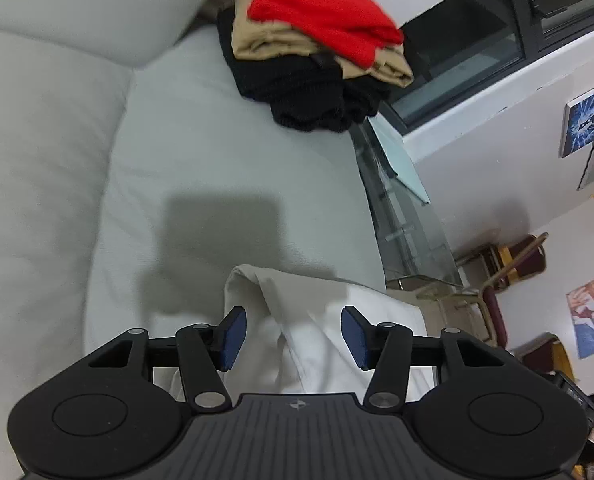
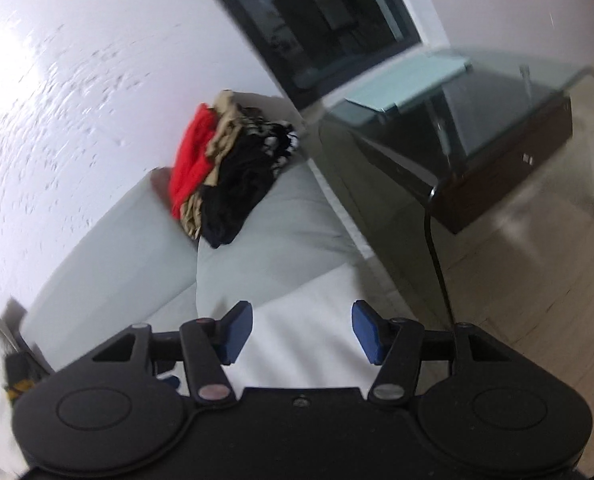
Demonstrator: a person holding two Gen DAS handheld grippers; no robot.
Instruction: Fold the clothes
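We are hovering left gripper [image 1: 293, 338] and right gripper [image 2: 301, 332], jaws apart, over white garment [image 1: 317, 344]; finished stack [image 1: 317, 52] waiting far.

The left gripper [image 1: 293, 332] is matte black plastic, with two round housings at its outer corners, each marked by a shallow circular ring. Between them sits a ribbed grey plate [image 1: 297, 432] bearing a small compass-like emblem. Two black link arms run forward from silver rivets [image 1: 209, 399], and its fingers carry dark blue rubber pads [image 1: 233, 338].

The right gripper [image 2: 303, 332] has the same build: black round housings, silver rivets [image 2: 389, 391] at the link joints, blue pads [image 2: 368, 332] on the fingers, and a small screw [image 2: 299, 402] at the centre of its body.
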